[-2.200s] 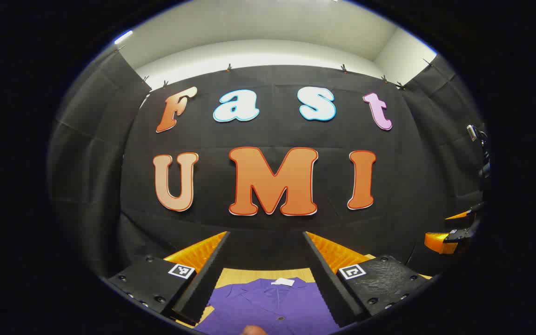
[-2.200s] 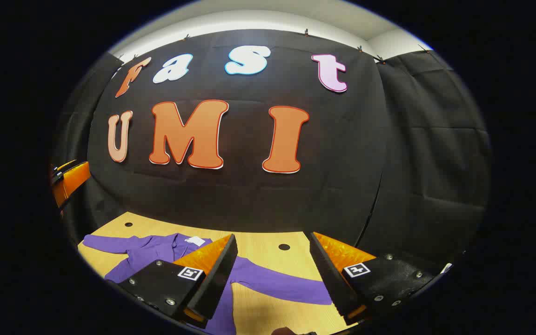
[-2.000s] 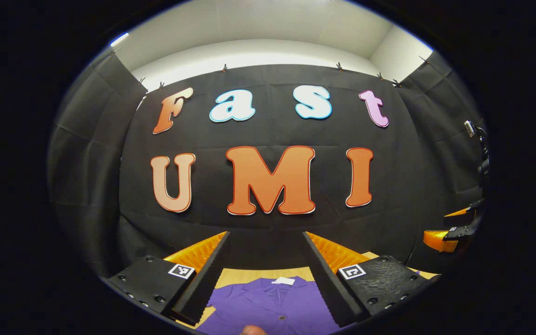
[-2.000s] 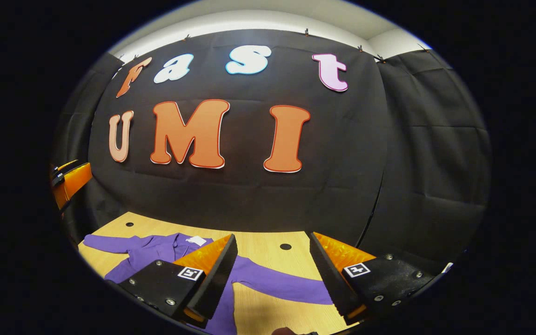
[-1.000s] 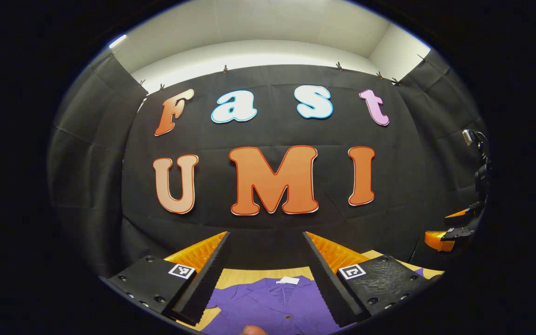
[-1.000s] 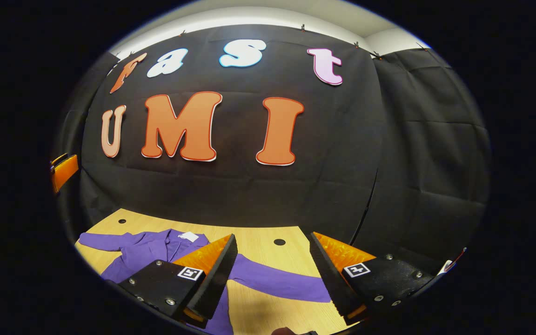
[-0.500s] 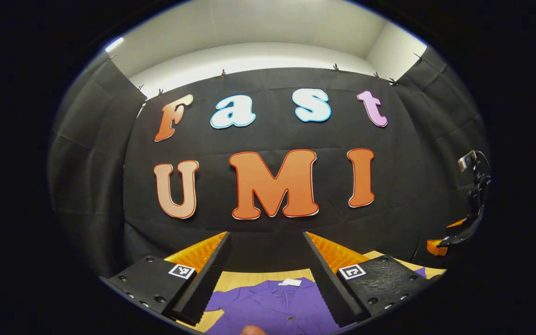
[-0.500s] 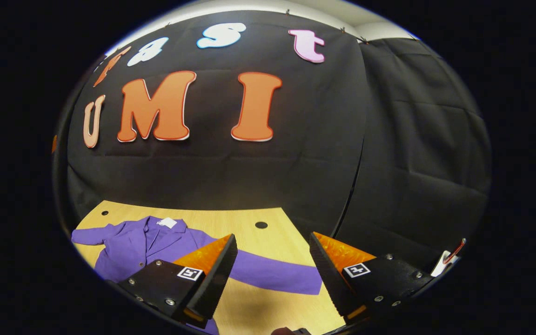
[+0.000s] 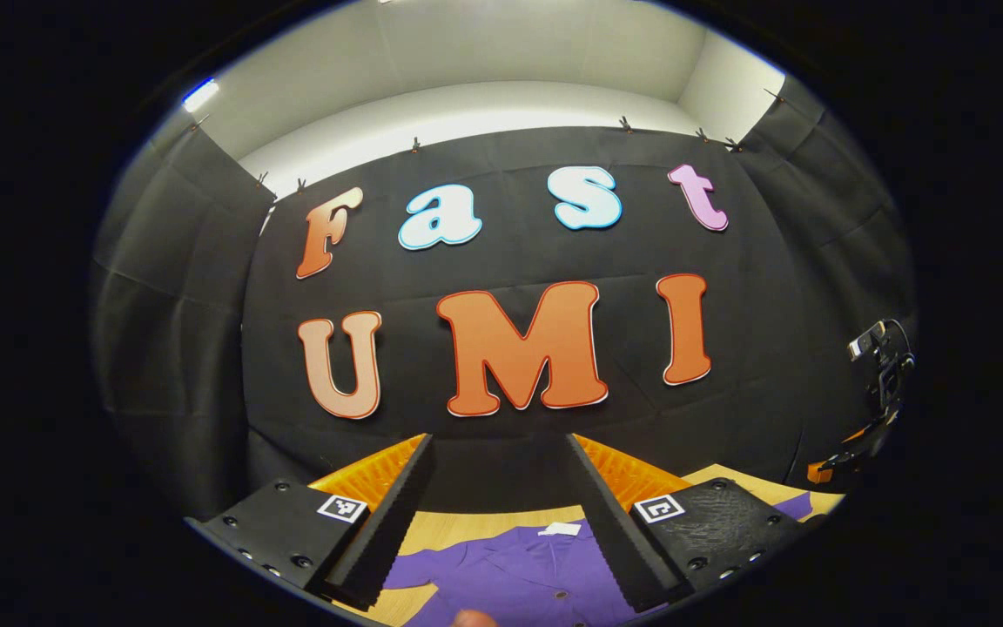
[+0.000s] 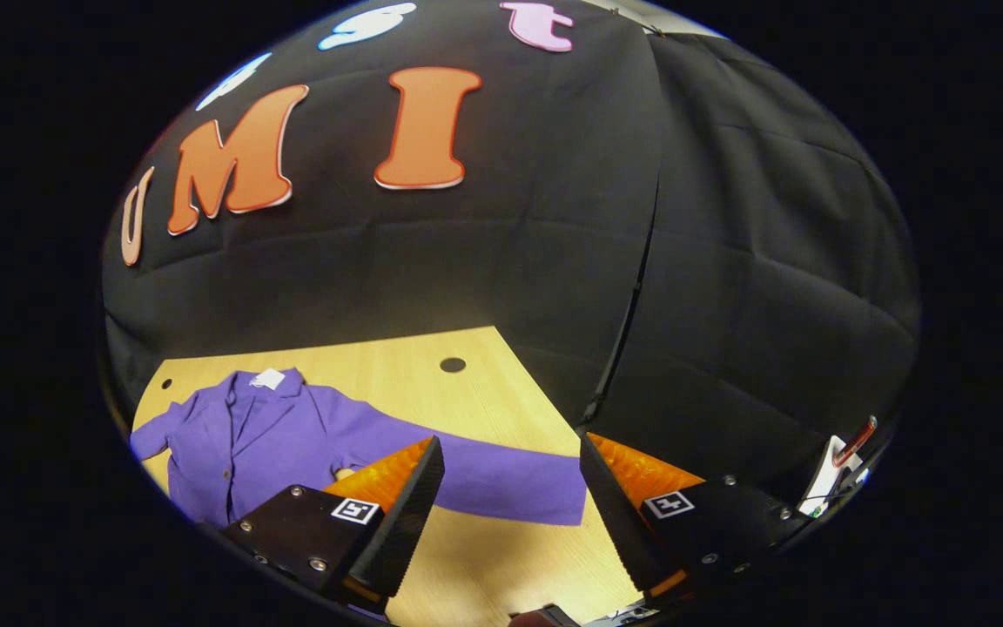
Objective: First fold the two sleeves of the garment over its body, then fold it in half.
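Observation:
A purple buttoned jacket with a white neck label lies flat and face up on the wooden table. One sleeve stretches out toward the right, ending between my right gripper's fingers, below them. My right gripper hangs above that cuff, open and holding nothing. In the left gripper view the jacket's collar and chest lie below my left gripper, which is open and empty. The right gripper shows small at the far right there.
Black cloth walls close the booth behind and to the right of the table. The tabletop has small round holes near its back edge. Bare wood lies in front of the outstretched sleeve.
My right gripper has tipped downward and come closer over the sleeve's end, so more of the table and jacket shows. My left gripper has barely shifted. Both stayed open.

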`<state>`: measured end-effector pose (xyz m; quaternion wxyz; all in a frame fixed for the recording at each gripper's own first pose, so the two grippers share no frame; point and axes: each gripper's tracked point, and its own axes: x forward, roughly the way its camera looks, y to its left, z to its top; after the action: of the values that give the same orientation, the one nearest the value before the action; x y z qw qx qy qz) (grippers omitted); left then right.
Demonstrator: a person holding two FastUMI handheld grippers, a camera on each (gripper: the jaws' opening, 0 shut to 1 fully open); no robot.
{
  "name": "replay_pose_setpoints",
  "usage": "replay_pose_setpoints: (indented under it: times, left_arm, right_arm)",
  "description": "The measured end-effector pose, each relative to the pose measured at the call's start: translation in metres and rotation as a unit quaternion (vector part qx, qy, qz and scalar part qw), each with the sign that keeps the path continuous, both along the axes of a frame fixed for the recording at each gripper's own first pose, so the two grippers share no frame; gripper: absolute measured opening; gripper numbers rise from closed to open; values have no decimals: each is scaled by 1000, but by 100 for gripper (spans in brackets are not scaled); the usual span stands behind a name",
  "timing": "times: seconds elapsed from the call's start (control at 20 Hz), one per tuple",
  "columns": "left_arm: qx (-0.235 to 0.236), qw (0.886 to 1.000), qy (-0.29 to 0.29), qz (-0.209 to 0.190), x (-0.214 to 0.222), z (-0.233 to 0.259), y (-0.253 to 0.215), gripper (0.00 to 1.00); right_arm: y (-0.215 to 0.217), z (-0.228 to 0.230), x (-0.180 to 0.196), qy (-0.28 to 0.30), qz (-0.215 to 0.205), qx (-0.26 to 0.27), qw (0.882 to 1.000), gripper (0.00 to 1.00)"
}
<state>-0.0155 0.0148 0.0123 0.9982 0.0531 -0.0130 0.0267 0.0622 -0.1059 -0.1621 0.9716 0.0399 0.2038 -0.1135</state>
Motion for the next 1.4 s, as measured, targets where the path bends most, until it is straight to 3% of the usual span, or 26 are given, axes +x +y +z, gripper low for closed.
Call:
replay_pose_setpoints:
  times: [0.2,0.35,0.65,0.9,1.1,1.4]
  left_arm:
    - [7,1000,5,12,-2,-2,4,94]
    - [10,1000,8,16,-4,-5,3,94]
    - [14,999,22,27,-10,-14,6,95]
    - [20,999,31,40,-14,-17,11,96]
    - [25,998,41,47,-15,-22,10,96]
    - [36,997,50,52,-17,-26,2,100]
  right_arm:
    - [-16,-25,13,46,-7,15,999,94]
    - [-14,-42,12,77,-2,69,995,95]
    - [-37,-80,26,151,-6,87,985,95]
    - [-48,-111,37,229,3,114,967,95]
    - [-48,-132,38,292,14,153,944,95]
    - [-50,-160,51,333,2,207,920,95]
